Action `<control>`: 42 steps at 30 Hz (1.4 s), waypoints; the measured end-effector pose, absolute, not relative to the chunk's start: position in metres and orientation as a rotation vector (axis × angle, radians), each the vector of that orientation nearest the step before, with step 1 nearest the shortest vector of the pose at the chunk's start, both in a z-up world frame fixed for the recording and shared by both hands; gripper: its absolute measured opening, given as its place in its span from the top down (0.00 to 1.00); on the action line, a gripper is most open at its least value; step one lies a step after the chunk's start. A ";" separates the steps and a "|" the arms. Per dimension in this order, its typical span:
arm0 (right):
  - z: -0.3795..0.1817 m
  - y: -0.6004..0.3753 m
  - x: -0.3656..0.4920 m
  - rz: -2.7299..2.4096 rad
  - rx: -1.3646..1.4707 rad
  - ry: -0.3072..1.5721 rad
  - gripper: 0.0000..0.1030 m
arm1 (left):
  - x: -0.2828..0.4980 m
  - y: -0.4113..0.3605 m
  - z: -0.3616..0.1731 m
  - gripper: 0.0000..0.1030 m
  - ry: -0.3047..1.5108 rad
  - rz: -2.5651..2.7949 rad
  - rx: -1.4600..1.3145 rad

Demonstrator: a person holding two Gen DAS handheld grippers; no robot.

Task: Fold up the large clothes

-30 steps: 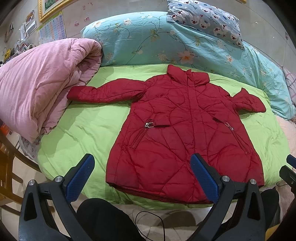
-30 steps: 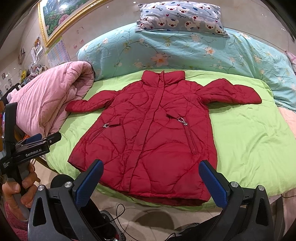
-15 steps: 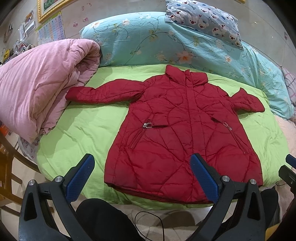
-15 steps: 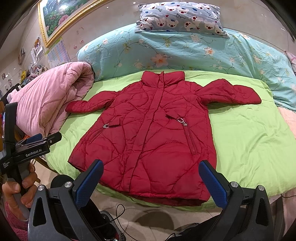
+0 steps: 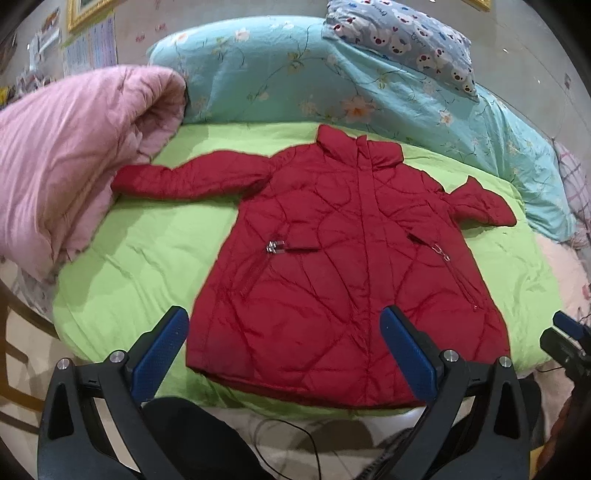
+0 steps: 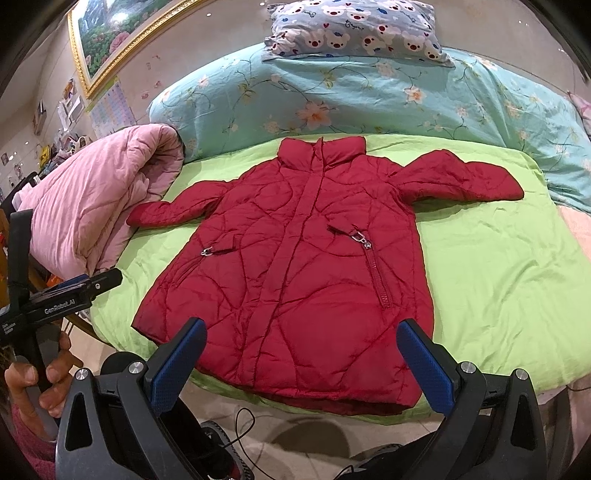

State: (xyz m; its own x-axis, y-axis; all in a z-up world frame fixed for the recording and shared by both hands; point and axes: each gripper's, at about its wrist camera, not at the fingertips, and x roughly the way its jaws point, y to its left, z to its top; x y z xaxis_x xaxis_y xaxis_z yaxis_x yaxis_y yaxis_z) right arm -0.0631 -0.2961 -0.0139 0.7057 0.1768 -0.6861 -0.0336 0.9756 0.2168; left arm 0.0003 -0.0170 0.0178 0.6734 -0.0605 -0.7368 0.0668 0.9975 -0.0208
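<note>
— bedroom scene: a bed with a green sheet [image 5: 155,254] fills both views, and a framed picture [image 6: 110,40] hangs on the wall behind. where is the clothing?

— the red jacket [image 5: 332,266] lies flat on the green sheet, front side up, collar toward the far side, hem at the near edge of the bed. both sleeves are spread outward. its left-hand sleeve tip is just beside the pink quilt [image 5: 66,173], which is bunched at the left of the bed.

— what is behind the collar?

— a blue floral duvet [image 6: 369,96] in a long roll, and on top of it a pillow with bear print [image 6: 354,29].

— and the claws?

— the left gripper [image 5: 284,350] has its blue pads spread wide and nothing between them; it hangs before the hem, not touching the jacket. the right gripper [image 6: 301,363] is the same: jaws wide apart, empty, near the hem but apart from it.

— does one camera show something the other does not?

— yes. the right wrist view shows the left gripper from the side at its left border, with the person's hand [image 6: 40,376] around the handle. the left wrist view shows only a small dark piece at its right border, probably the other tool. the right view also shows both pocket zippers more clearly, and the right-hand sleeve whole; in the left view this sleeve looks short and crumpled.
</note>
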 end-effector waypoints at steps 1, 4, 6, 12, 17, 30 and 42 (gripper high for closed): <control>-0.015 -0.298 -0.061 0.118 0.197 0.781 0.00 | 0.002 -0.018 0.018 0.00 0.824 -0.072 0.014; -0.017 -0.303 -0.056 0.116 0.207 0.781 0.00 | 0.006 -0.017 0.017 0.00 0.809 -0.072 -0.017; -0.018 -0.307 -0.052 0.112 0.211 0.783 0.00 | 0.008 -0.012 0.016 0.00 0.779 -0.037 -0.057; -0.026 -0.322 -0.036 0.096 0.235 0.788 0.00 | 0.026 -0.020 0.003 0.00 0.809 -0.032 0.035; -0.031 -0.336 -0.020 0.069 0.246 0.788 0.00 | 0.042 -0.026 -0.007 0.00 0.865 -0.071 0.036; -0.041 -0.378 0.023 0.023 0.301 0.802 0.00 | 0.080 -0.042 -0.005 0.00 0.856 -0.085 0.038; -0.055 -0.432 0.081 -0.027 0.339 0.805 0.00 | 0.129 -0.053 -0.015 0.00 0.871 -0.061 0.027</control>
